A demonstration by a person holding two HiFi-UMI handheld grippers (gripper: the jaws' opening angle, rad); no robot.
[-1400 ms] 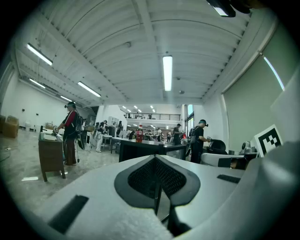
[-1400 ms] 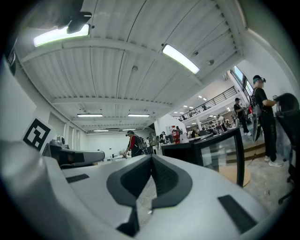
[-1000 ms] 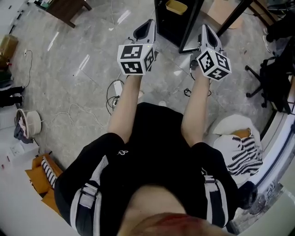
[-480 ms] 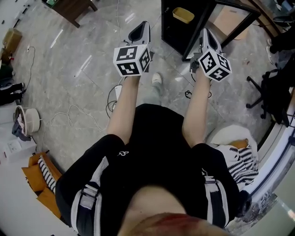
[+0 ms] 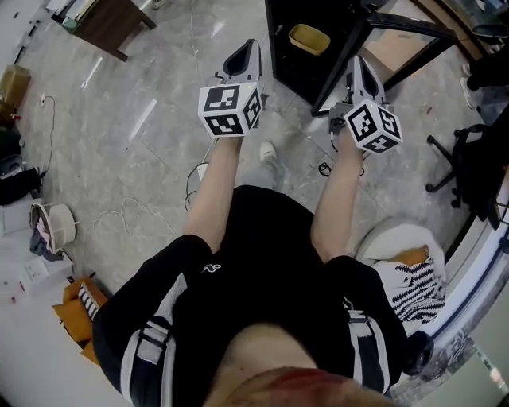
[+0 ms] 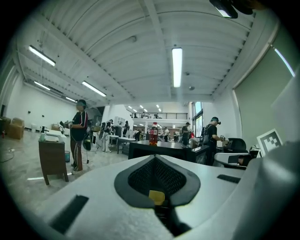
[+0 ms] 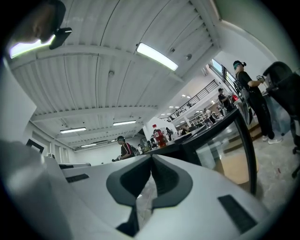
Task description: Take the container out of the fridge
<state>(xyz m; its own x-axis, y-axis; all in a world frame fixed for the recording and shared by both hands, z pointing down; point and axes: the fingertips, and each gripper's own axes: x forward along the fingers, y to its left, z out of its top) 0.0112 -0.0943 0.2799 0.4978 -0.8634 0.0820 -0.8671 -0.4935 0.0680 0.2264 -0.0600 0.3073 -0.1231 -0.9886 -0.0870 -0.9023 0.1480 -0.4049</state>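
A yellow container sits inside a low black fridge whose glass door stands open, at the top of the head view. My left gripper is held out over the floor just left of the fridge, shut and empty. My right gripper hovers in front of the open door's edge, also shut with nothing in it. In the left gripper view the shut jaws of the left gripper point at the fridge's black top. The right gripper points along the glass door.
A red bottle stands on the fridge top. Cables trail over the marble floor. A brown table is at the far left, an office chair at the right. People stand in the hall beyond.
The fridge and its open door have come slightly nearer in the head view. Both grippers stay shut and held out in front of the body.
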